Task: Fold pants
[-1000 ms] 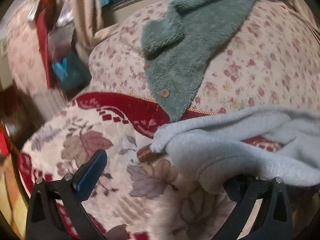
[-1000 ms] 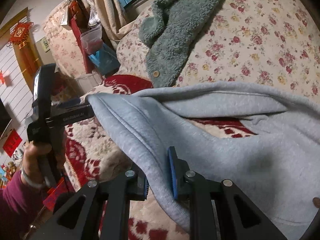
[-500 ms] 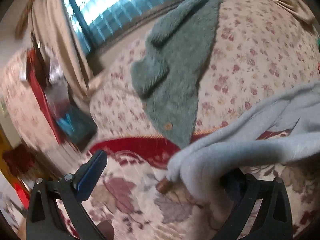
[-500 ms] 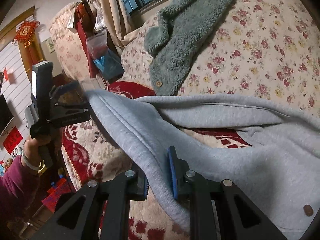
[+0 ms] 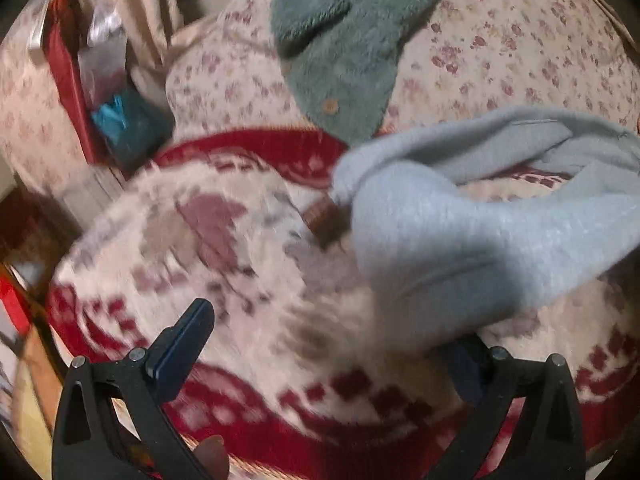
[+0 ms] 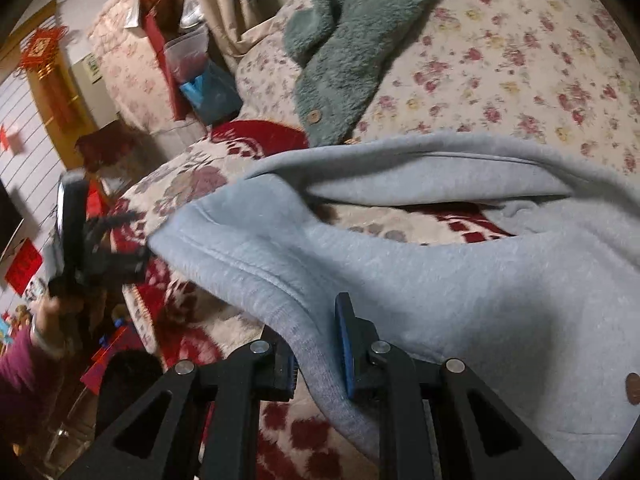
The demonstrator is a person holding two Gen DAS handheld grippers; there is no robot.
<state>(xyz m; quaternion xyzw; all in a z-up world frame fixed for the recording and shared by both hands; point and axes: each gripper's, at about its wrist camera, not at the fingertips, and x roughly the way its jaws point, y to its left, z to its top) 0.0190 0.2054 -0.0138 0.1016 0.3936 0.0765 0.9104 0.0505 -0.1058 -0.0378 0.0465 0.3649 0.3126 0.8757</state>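
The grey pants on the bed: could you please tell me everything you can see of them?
The grey pants are light grey fleecy sweatpants with a stitched, ribbed edge. They lie partly on the red-and-cream floral blanket, bunched. The right gripper is shut on their near edge. In the left wrist view, cloth drapes over one finger of the open left gripper. The green fleece garment beyond does not clearly touch them.

Left of left jaws: red-patterned blanket (image 5: 224, 240) bare, passage open. Between and right of left jaws: grey pants (image 5: 460, 240) bunched, blocking. Beyond both jaws: green fleece garment (image 6: 352, 52) on floral bed (image 6: 520, 60); bare floral cover to its right.
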